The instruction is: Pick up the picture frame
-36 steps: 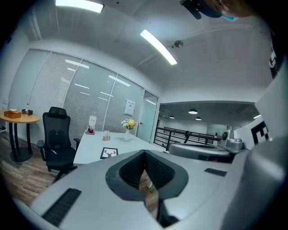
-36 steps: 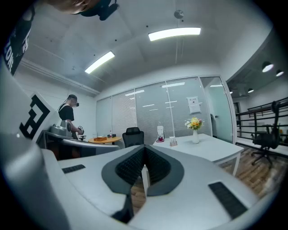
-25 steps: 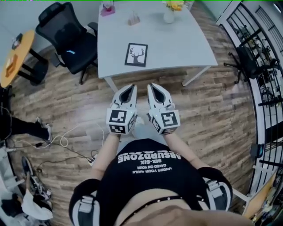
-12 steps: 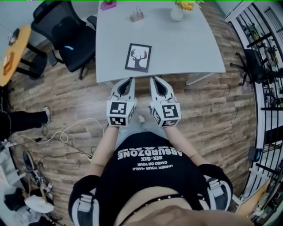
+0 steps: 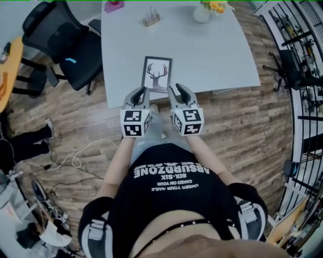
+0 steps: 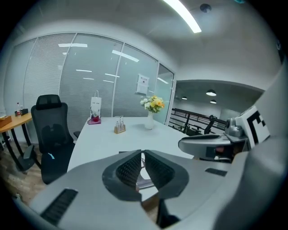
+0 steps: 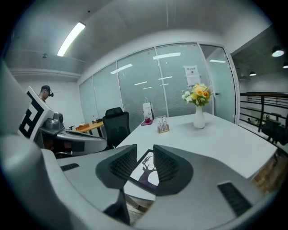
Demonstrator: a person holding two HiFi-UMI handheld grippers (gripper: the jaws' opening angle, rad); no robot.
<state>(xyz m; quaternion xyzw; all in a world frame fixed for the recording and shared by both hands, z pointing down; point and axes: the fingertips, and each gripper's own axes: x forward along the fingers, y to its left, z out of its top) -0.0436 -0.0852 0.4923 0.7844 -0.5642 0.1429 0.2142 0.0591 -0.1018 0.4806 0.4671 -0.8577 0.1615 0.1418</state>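
The picture frame (image 5: 157,74), black-edged with a deer-antler print, lies flat on the white table (image 5: 217,55) close to its near edge. Both grippers hover at that edge, just short of the frame. My left gripper (image 5: 140,91) is shut with nothing in it; in its own view a bit of the frame (image 6: 145,179) peeks out beneath its closed jaws (image 6: 142,155). My right gripper (image 5: 176,89) has its jaws opening. In the right gripper view the frame (image 7: 148,173) shows through the gap, beyond the fingertips (image 7: 145,146) and untouched.
A vase of flowers (image 5: 202,12), a small wooden holder (image 5: 151,19) and a pink item (image 5: 113,5) stand at the table's far side. A black office chair (image 5: 70,45) is left of the table. Cables (image 5: 70,161) lie on the wooden floor; a railing (image 5: 303,75) runs along the right.
Both grippers have moved forward from over the floor to the table's near edge, close to the frame. The right gripper's jaws have parted.
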